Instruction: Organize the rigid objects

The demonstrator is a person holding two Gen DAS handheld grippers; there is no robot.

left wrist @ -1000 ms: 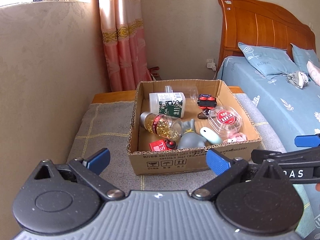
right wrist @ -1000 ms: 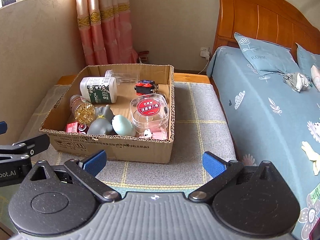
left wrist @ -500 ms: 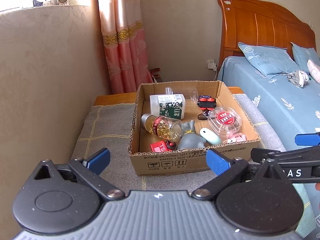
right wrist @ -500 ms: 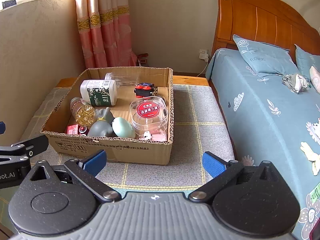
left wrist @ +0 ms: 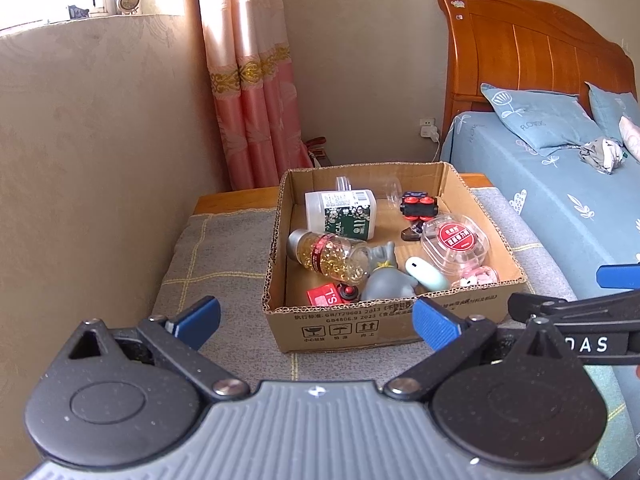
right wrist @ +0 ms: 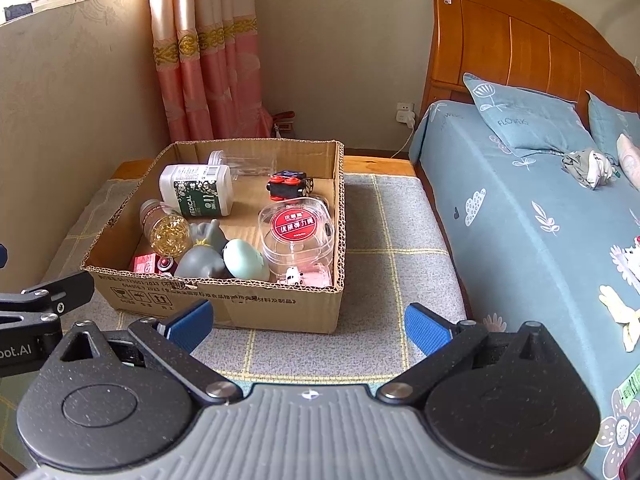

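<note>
Hovering near the shallow brown cardboard box (left wrist: pixel 394 320), the left gripper (left wrist: pixel 316 320) and the right gripper (right wrist: pixel 308 322) both have jaws spread wide, holding nothing. Inside the box lie a white medicine bottle (right wrist: pixel 196 190) and a clear round container with red label (right wrist: pixel 296 236), well apart.

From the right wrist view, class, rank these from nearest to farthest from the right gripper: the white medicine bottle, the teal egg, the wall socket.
1. teal egg: front of the cardboard box, nearest the right gripper.
2. white medicine bottle: back left of the box.
3. wall socket: on the far wall, beside the bed.
</note>
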